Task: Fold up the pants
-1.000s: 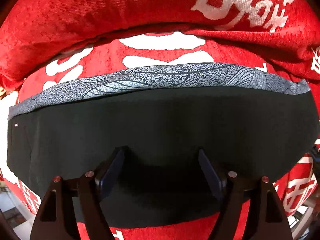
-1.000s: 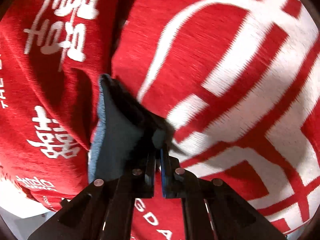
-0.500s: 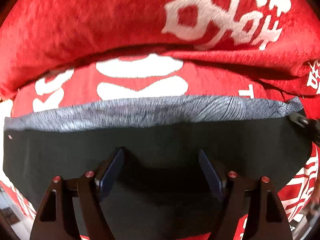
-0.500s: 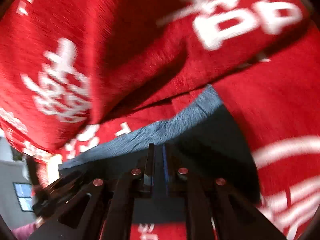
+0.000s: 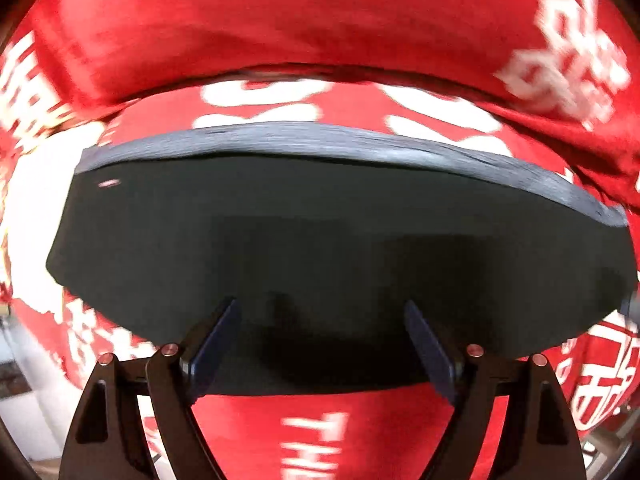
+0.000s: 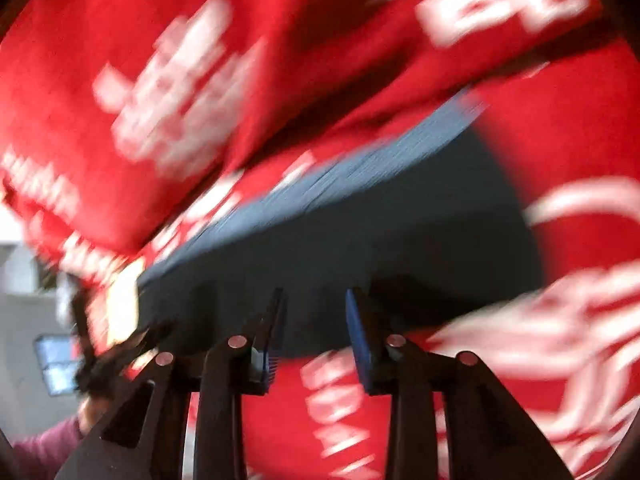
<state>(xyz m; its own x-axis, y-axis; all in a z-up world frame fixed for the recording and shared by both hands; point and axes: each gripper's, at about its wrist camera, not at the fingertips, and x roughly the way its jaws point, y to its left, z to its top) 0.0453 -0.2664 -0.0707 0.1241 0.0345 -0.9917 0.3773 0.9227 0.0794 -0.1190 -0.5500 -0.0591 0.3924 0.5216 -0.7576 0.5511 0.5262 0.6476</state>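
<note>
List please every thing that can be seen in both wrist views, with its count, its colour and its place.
black folded pants with a grey patterned waistband: one, black with a grey band along the far edge, lying flat on the red cloth ahead of both grippers.
red cloth with white lettering: one, red and white, under the pants and rising in a fold behind them.
left gripper: one, black with dark blue pads, open over the near edge of the pants, holding nothing.
right gripper: one, black with blue pads, open at the near edge of the pants; this view is blurred.
</note>
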